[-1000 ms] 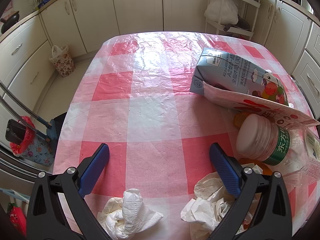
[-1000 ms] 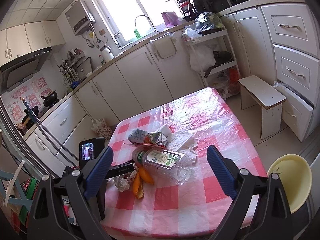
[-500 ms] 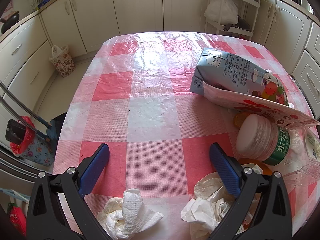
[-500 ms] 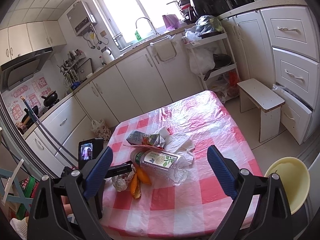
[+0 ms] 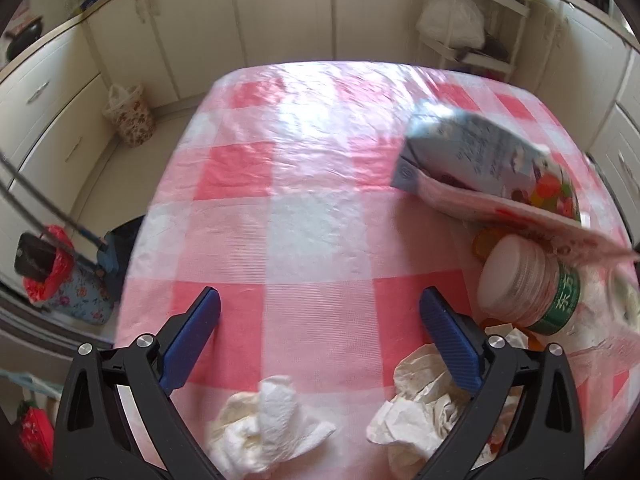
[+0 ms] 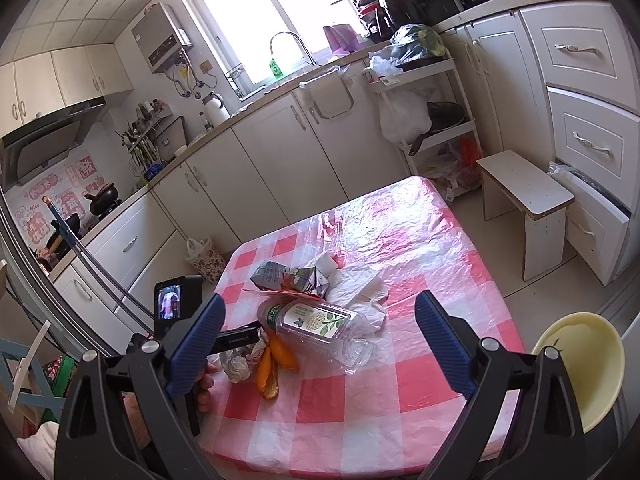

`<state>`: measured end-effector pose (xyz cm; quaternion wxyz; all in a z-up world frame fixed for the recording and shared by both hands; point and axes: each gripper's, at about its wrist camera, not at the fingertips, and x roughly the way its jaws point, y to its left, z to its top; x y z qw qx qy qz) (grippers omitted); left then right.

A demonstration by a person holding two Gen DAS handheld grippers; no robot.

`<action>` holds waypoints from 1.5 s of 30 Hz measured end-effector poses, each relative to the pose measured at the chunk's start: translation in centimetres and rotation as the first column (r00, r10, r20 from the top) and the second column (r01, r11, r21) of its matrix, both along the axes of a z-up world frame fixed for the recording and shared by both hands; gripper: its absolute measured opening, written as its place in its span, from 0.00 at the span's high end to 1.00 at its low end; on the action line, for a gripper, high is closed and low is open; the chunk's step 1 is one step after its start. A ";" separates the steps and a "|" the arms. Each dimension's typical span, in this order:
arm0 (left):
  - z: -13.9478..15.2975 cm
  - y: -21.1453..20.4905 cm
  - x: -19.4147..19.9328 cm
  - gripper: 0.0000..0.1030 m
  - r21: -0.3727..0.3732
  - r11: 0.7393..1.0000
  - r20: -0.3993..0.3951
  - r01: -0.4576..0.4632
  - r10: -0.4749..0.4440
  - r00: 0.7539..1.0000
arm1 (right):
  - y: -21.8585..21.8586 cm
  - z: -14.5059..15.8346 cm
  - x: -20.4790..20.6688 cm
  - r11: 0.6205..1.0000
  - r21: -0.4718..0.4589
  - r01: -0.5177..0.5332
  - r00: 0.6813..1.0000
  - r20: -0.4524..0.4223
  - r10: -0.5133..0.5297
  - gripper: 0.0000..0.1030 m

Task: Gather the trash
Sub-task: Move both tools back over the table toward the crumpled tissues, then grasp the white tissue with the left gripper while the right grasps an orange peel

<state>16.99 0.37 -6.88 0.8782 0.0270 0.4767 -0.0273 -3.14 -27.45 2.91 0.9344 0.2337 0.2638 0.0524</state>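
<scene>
The trash sits bunched toward the near left corner of the tabletop (image 6: pixel 420 248), going by the right wrist view. There's a clear plastic bottle (image 6: pixel 316 326) lying on its side with a green and white label, writing too small to read there; in the left wrist view the bottle (image 5: pixel 532 284) shows a white cap and green label with Chinese characters. Behind it, touching, a crushed blue-grey carton (image 6: pixel 288 276) lies flat, and in the left view the carton (image 5: pixel 480 160) has print on it that's too blurry to read. Orange peel (image 6: pixel 276 364) lies at the bottle's near side, just beside a crumpled wrapper (image 6: pixel 236 364). White tissue or plastic (image 6: pixel 360 292) spreads out on the far side of the bottle.

In the left view two crumpled tissues lie at the near edge: one (image 5: pixel 272 428) between the fingers, another (image 5: pixel 420 400) by the right-hand finger.

Left gripper (image 5: pixel 320 332) has its jaws spread wide with nothing between them, low over the tabletop. Right gripper (image 6: pixel 320 340) is also spread wide and holding nothing, up high and back from the table.

The far half and the right side of the checked cover are bare, so lots of room there. A pale yellow bin (image 6: pixel 580 364) stands off the table's right edge; can't see anything inside it. A white stool (image 6: pixel 524 196) stands on the floor past the far right corner.
</scene>
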 end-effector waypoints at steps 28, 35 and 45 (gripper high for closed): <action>0.2 5.4 -6.9 0.57 -0.038 0.991 0.002 0.130 -0.130 0.992 | 2.2 0.6 -0.3 0.996 -0.087 -0.011 1.000 -0.009 0.010 0.10; 2.4 6.3 -7.6 0.80 -0.175 0.975 0.038 0.134 -0.129 0.991 | 6.1 0.4 0.8 0.964 -0.183 -0.193 0.980 -0.092 0.178 0.10; 5.9 10.0 -9.3 0.80 -0.348 0.932 0.136 0.107 -0.063 0.989 | 13.8 -8.1 7.2 0.921 -0.103 -0.375 0.863 -0.402 0.306 0.68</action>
